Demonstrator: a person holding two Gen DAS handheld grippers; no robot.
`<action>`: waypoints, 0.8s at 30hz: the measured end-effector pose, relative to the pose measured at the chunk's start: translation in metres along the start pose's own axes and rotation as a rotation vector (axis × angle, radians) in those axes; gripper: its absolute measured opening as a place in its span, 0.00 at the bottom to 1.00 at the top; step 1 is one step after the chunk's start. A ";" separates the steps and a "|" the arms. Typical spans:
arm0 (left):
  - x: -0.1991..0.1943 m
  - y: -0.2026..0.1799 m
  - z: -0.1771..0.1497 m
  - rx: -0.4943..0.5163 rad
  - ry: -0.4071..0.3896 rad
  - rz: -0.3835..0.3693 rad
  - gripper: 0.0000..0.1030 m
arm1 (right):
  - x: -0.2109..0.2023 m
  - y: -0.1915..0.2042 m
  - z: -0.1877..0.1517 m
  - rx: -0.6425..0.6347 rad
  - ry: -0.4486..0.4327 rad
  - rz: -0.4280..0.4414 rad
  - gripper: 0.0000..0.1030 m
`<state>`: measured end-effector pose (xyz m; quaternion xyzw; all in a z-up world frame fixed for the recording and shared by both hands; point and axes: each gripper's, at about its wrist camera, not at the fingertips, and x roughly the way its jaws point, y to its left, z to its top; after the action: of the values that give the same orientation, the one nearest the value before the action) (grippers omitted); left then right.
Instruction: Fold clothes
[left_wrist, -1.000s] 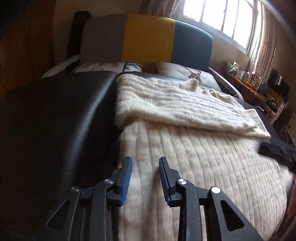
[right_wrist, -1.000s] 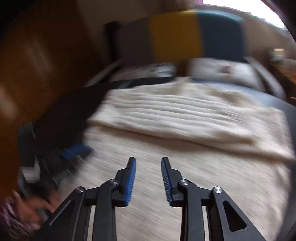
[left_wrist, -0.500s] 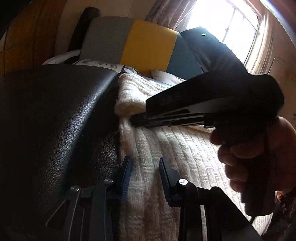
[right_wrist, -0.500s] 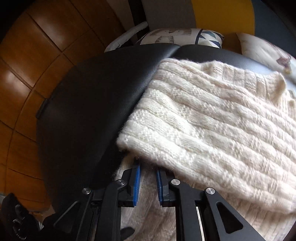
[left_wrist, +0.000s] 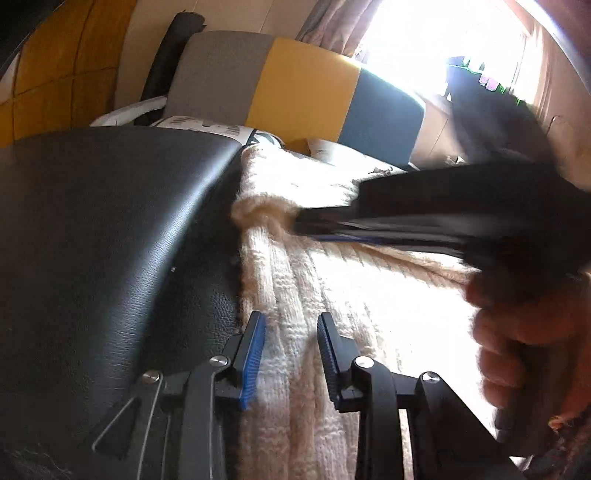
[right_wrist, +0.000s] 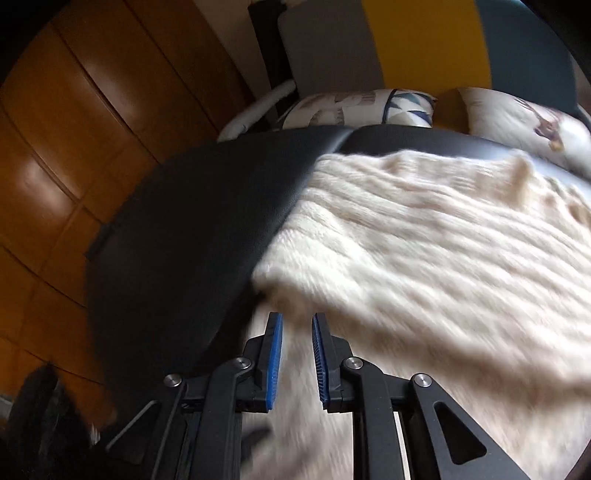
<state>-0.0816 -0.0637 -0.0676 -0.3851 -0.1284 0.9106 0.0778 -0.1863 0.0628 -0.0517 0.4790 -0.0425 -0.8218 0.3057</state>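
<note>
Motion blur is smearing the cream sweater (right_wrist: 424, 258) across most of the right wrist view, so its knit ribs are dissolving toward the lower right, where the frame edge is cutting the fabric off. Just below the sweater's folded corner, the right gripper (right_wrist: 297, 325) is showing a narrow gap, but blur is hiding whether any fabric is lying between the pads. In the left wrist view the right gripper's body (left_wrist: 461, 221) is streaking across the sweater, covering the fold beneath it, and the hand (left_wrist: 524, 332) holding it is running off the right edge. Above the sweater, window glare (left_wrist: 424, 48) is washing out everything outside.
</note>
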 end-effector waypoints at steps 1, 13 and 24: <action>-0.002 -0.001 0.001 0.006 0.005 0.009 0.28 | -0.015 -0.005 -0.007 0.007 -0.009 0.002 0.19; 0.016 -0.011 0.017 -0.042 0.053 0.125 0.29 | -0.145 -0.163 -0.108 0.310 -0.198 -0.313 0.24; 0.026 -0.028 0.011 0.097 0.030 0.223 0.30 | -0.173 -0.287 -0.142 0.588 -0.268 -0.380 0.00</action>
<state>-0.1066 -0.0325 -0.0700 -0.4063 -0.0391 0.9129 -0.0037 -0.1421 0.4202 -0.1006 0.4337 -0.2265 -0.8721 -0.0112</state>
